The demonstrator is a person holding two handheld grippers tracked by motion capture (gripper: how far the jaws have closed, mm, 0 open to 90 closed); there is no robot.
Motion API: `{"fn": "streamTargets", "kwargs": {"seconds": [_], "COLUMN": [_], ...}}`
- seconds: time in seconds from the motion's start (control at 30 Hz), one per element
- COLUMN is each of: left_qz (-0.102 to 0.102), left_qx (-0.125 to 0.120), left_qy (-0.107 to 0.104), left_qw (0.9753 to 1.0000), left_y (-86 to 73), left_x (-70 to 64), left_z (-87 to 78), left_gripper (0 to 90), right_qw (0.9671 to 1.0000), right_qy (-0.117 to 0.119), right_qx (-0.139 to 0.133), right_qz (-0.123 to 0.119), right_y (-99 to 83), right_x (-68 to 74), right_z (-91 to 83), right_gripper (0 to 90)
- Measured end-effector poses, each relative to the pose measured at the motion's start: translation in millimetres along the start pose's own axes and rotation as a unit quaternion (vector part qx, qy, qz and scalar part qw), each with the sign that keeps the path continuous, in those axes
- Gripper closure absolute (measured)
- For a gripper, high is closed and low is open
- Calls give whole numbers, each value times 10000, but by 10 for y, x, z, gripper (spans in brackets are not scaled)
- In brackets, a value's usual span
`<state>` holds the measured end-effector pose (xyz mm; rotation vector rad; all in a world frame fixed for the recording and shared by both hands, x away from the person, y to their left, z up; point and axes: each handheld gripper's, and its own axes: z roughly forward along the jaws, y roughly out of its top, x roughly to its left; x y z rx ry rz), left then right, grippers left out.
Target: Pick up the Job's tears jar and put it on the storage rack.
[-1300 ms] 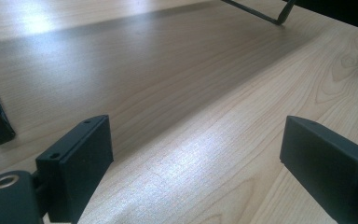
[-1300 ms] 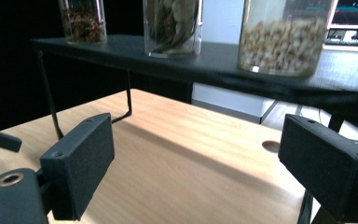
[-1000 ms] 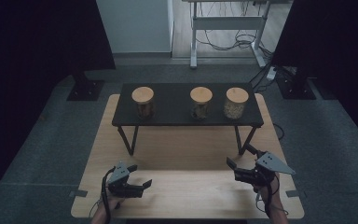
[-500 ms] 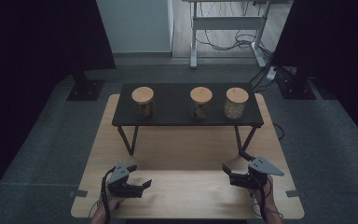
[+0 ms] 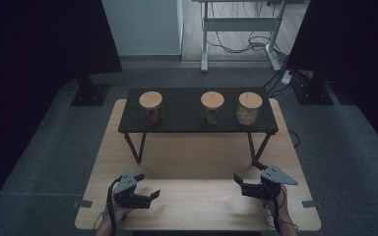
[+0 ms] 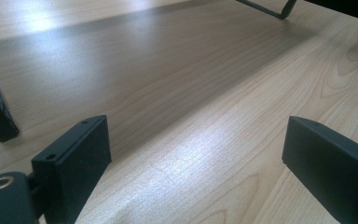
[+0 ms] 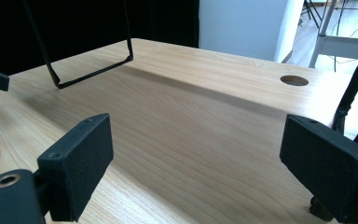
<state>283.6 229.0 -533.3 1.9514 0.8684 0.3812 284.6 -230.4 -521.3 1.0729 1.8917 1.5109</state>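
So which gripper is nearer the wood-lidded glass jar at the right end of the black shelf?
Right. The right gripper sits on the near table edge almost straight below that jar; the left gripper is far off to its left.

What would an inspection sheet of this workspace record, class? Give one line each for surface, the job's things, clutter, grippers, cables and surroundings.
Surface: light wooden table, bare near the person; round hole seen in the right gripper view.
Job's things: three wooden-lidded glass jars in a row on a low black metal-legged shelf.
Clutter: nothing seen.
Grippers: left gripper and right gripper low over the table, jaws apart, holding nothing.
Cables: one trails from each gripper; more lie on the floor behind.
Surroundings: dark curtains, grey carpet, white desk frame.
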Motion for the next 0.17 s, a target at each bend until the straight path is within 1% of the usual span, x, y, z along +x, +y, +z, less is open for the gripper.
{"fn": "streamTargets", "kwargs": {"seconds": [0.1, 0.17], "left_qz": [30, 3], "left_qx": [9, -13], "left_qy": [35, 43], "left_qw": [10000, 10000], "left_y": [8, 13], "left_x": [4, 7], "left_z": [-1, -1], "left_gripper": [62, 60], "right_qw": [10000, 10000], "right_qy": [21, 36], "right_qx": [-5, 10], "right_qz": [-11, -32], "right_y": [-2, -8], "right_x": [10, 17], "right_z": [4, 10], "right_gripper": [84, 83]}}
